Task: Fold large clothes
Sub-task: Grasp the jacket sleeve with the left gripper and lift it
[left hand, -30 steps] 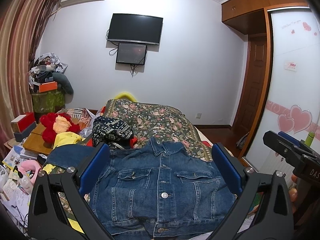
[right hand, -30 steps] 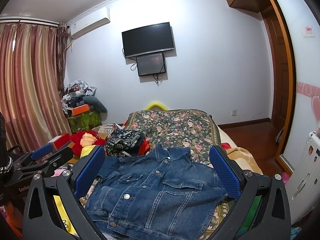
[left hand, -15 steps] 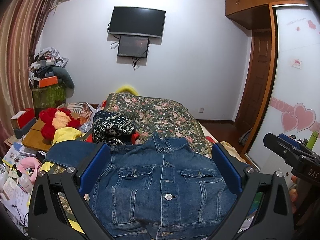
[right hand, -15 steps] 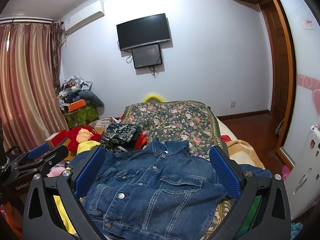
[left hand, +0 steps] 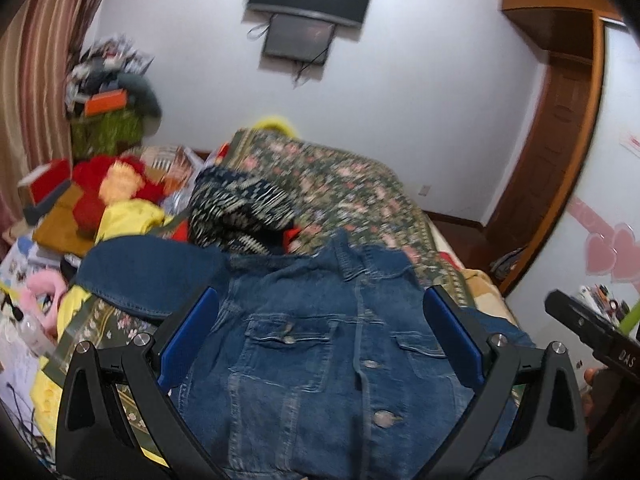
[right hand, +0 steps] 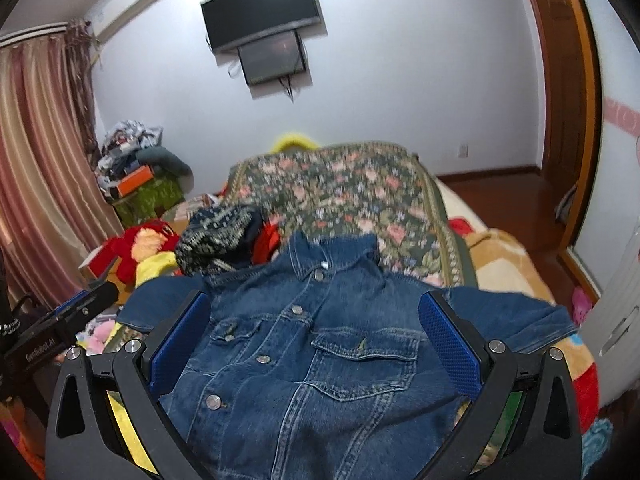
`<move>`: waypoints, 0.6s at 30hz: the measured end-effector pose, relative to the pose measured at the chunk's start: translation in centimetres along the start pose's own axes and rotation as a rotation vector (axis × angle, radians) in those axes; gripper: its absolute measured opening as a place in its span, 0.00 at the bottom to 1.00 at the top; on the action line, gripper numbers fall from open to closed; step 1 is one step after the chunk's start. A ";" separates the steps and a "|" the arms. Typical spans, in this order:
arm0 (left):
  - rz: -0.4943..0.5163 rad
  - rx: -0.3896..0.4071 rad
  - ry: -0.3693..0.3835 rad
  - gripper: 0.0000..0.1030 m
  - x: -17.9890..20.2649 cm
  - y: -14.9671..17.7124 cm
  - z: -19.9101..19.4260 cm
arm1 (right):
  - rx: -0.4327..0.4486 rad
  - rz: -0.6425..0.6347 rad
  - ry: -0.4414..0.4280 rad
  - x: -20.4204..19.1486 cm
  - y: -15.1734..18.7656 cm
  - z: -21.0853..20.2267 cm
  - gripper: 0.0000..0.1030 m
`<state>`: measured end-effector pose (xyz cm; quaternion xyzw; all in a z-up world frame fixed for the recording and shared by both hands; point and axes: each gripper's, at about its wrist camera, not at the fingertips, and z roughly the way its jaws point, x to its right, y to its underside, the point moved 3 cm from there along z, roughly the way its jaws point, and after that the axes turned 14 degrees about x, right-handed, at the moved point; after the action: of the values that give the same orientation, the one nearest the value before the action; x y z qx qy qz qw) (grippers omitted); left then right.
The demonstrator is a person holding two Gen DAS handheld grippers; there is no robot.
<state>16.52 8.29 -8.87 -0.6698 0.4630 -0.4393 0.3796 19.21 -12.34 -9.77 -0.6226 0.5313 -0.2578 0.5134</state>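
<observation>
Denim jacket (right hand: 312,344) lies front up and buttoned on the floral bedspread (right hand: 352,200), collar toward the far wall and sleeves spread, apparently laid out for folding. Left gripper (left hand: 320,344) and right gripper (right hand: 316,344) hover above it, both spread wide and empty.

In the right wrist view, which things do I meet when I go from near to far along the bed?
Blue denim jacket → dark floral bedspread → yellow rounded object at the bed's far end → black wall television.
</observation>
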 end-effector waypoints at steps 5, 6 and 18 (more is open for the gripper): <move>-0.062 -0.064 -0.122 1.00 -5.8 0.9 3.6 | -0.108 0.008 0.018 0.5 1.4 3.9 1.00; -0.088 -0.081 -0.149 1.00 -7.5 1.1 4.4 | -0.126 0.009 0.022 0.6 1.7 4.7 1.00; -0.327 -0.200 -0.461 1.00 -24.3 6.2 9.7 | -0.297 -0.011 0.030 0.3 4.6 10.7 1.00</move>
<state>19.35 30.71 -23.49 -0.8516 0.2916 -0.2831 0.3311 26.75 -8.30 -17.64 -0.6906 0.5678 -0.1884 0.4064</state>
